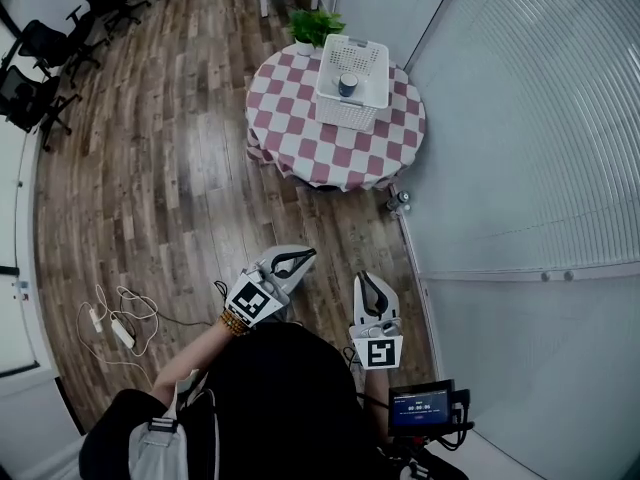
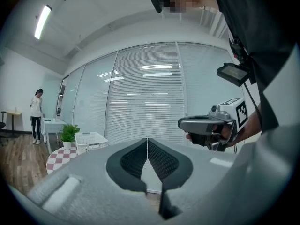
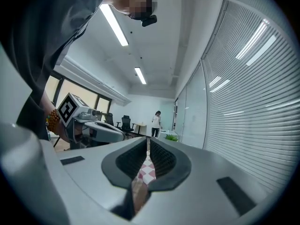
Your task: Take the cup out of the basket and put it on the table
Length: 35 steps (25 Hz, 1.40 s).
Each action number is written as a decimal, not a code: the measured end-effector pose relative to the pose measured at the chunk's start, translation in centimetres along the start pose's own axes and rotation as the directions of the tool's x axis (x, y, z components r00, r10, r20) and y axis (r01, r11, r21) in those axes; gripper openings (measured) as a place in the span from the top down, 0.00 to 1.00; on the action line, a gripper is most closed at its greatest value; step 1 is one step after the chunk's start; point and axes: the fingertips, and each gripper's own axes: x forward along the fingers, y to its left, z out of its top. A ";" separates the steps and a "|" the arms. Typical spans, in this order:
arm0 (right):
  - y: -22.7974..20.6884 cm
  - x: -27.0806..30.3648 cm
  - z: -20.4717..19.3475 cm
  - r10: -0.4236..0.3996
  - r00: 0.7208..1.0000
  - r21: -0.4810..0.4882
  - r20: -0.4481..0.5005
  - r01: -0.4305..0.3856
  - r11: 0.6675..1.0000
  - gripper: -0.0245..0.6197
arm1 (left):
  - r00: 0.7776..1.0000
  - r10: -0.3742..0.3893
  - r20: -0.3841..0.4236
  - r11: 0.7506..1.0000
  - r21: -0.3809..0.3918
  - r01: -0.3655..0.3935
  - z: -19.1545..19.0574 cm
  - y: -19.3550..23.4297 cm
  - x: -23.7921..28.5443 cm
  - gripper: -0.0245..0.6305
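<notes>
A dark cup point(image 1: 348, 85) stands inside a white slatted basket point(image 1: 352, 71) on a round table with a red-and-white checked cloth point(image 1: 300, 133), far ahead of me. Both grippers hang near my body, well short of the table. My left gripper point(image 1: 300, 258) is shut and empty, its tips together point(image 2: 147, 142). My right gripper point(image 1: 372, 286) is also shut with nothing held, its tips meeting point(image 3: 147, 139). In the left gripper view the basket point(image 2: 91, 140) and the table point(image 2: 58, 157) sit small at the left. The cup is hidden in both gripper views.
A potted green plant point(image 1: 313, 26) stands on the table behind the basket. A slatted glass wall point(image 1: 520, 118) runs along the right. A power strip with cables point(image 1: 115, 323) lies on the wood floor at left. Office chairs point(image 1: 45, 48) stand at far left. A person point(image 2: 36, 114) stands far off.
</notes>
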 end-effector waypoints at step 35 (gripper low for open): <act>-10.8 29.2 -3.3 0.183 0.980 0.003 -0.072 -0.183 0.983 0.94 | 0.999 0.042 0.005 0.998 -0.054 -0.042 -1.4 25.3 11.6 0.96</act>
